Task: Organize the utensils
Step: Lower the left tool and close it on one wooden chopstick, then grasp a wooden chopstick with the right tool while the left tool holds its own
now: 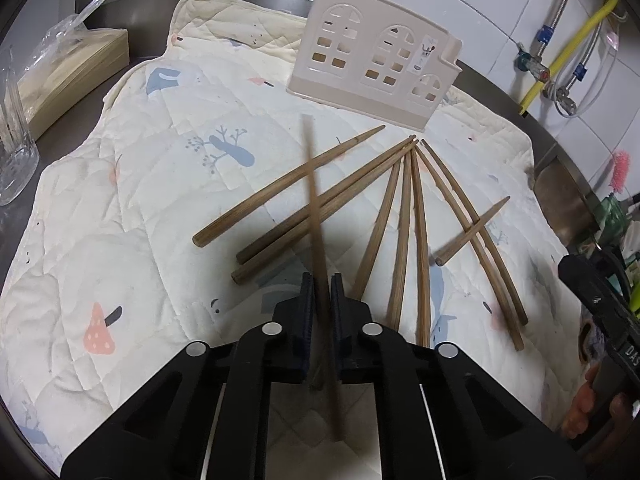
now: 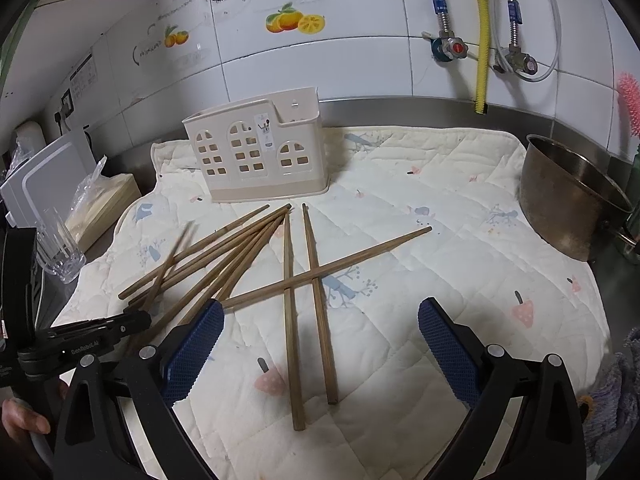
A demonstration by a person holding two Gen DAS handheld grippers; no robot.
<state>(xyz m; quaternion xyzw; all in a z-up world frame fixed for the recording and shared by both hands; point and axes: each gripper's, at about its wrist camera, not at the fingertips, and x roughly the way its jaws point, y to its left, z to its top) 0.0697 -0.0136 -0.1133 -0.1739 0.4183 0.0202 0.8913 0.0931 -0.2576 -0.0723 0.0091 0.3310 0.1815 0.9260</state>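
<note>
On my far left a clear glass (image 1: 14, 160) stands off the quilted mat (image 1: 140, 208), beside a bagged stack of beige sheets (image 1: 76, 76). My left gripper (image 1: 320, 296) has its jaws closed on one wooden chopstick (image 1: 314, 208), which is lifted above the mat, blurred, with its tip pointing towards the beige house-shaped utensil holder (image 1: 372, 60) standing upright at the mat's far edge. The loose chopsticks (image 1: 408, 224) lie fanned out on the mat just beyond it, one crossing two others. My right gripper (image 2: 320, 344) hovers with jaws spread wide and empty over those crossed sticks. At far right a steel pot (image 2: 572, 200) sits on the mat's edge.
</note>
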